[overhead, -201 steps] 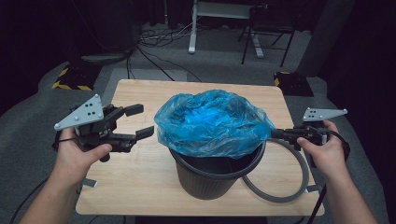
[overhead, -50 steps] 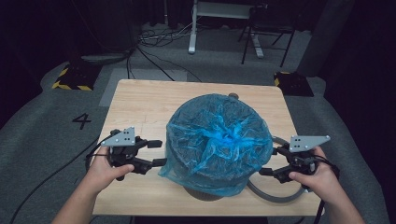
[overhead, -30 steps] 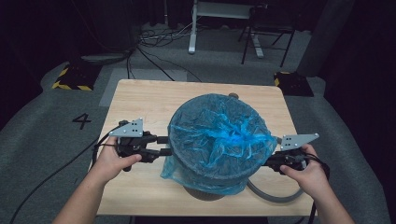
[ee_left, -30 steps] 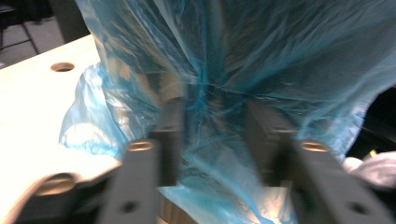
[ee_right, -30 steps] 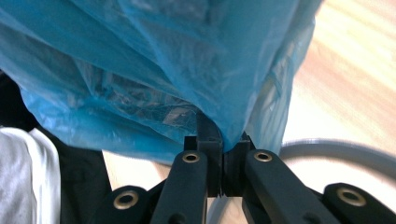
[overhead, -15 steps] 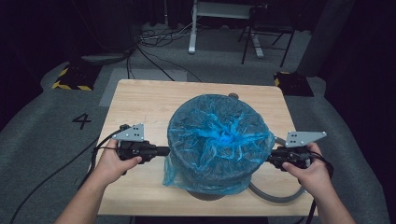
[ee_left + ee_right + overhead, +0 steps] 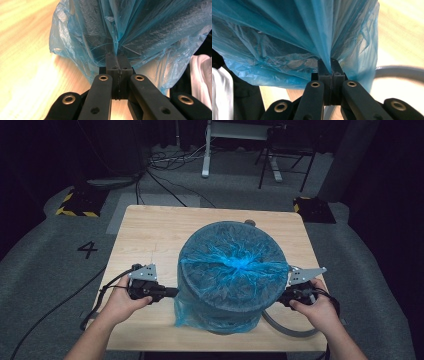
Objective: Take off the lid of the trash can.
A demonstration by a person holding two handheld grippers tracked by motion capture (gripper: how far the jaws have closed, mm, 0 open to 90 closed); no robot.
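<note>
Blue bag [image 7: 232, 270] over the bin, bin's rim and inside hidden.

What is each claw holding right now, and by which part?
Both hold the blue bag by its hanging edge, pulled down outside the bin: the left claw on the bin's left side, the right claw on its right.

Bin [image 7: 227, 312] blocks table [image 7: 150, 232] centre; far side free.

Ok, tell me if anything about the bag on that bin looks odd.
The blue bag is stretched taut across the mouth of the black bin like a drum skin instead of hanging inside. The left gripper and right gripper each pinch its skirt.
</note>
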